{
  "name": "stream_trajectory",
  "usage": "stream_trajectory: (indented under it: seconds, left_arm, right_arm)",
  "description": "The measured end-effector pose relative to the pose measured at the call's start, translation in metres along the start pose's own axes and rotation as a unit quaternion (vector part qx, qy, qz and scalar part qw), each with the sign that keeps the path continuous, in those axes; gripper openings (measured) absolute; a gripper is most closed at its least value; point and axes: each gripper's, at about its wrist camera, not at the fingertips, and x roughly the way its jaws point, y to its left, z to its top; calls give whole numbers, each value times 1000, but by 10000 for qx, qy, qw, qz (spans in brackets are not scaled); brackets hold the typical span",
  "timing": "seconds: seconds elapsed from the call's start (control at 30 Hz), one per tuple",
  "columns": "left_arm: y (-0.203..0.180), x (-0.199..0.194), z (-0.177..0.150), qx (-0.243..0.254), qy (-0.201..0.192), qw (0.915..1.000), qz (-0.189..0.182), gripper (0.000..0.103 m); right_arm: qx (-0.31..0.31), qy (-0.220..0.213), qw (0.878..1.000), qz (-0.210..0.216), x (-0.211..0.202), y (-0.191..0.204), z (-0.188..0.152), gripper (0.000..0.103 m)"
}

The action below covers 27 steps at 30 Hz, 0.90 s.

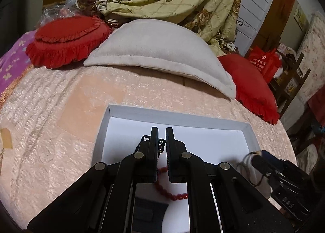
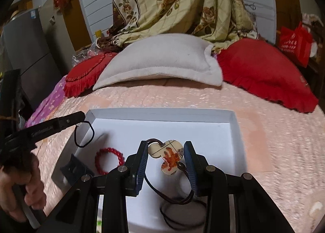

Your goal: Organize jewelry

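A shallow white box (image 2: 232,127) lies on the pink bedspread; it also shows in the left wrist view (image 1: 248,131). In it lie a red bead bracelet (image 2: 101,161), also seen in the left wrist view (image 1: 172,193), and a dark blue clip (image 2: 74,167). My left gripper (image 1: 161,143) is shut on a black hair tie (image 2: 84,134), which hangs over the box's left edge. My right gripper (image 2: 165,151) is closed on a clover-shaped pendant (image 2: 168,156) with a dark cord (image 2: 174,198) trailing down, held just above the box floor.
A grey pillow (image 2: 162,62) and two red frilled cushions (image 2: 264,70) lie at the head of the bed, with a floral quilt (image 2: 172,5) behind. A red bag (image 2: 294,41) stands at the right. A grey cabinet (image 2: 26,54) stands left.
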Motion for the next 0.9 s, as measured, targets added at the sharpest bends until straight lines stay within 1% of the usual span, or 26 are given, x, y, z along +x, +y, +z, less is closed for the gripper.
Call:
stream_trajectory:
  seconds: [0.07,0.17,0.27,0.4,0.47,0.63,0.77,0.83,0.87,0.9]
  left_arm:
    - [4,2,0,-19,-21,10000,96,6]
    - [14,8,-1,-138,83,9998,125,5]
    - [16,12,-2,-162,161,9997,52,5]
    - [9,7,-1,-109,51,9999,-62,5]
    - [7,10,-1,-103,62,9999,-66,5]
    - [7,24,-8,-15,230,9996,137,5]
    - [7,26,-10,32,229,9994,259,6]
    - [9,26,-10,-20,238,9994,252,7]
    - [10,25,-10,-44,240,9994,258,9]
    - [11,25,-11,-69,245,9993,272,16]
  right_arm:
    - [46,76,10000,5,12,2,0,35]
    - [171,172,9997,38,24,2,-1,35]
    - [239,189,9995,103,29,4,-1,35]
    - [283,178,9992,210,32,8,0,35]
    - [294,195,9992,187,34,9,-1,35]
    - [385,312,9987,148,42,7,-2,35]
    - [389,330,9984,244,46,7,-1,35]
    - [368,345,9984,248,45,8,-1,42]
    - [362,291,9987,194,43,7,-1,42]
    - [363,274,9988,182,41,7,-1,42]
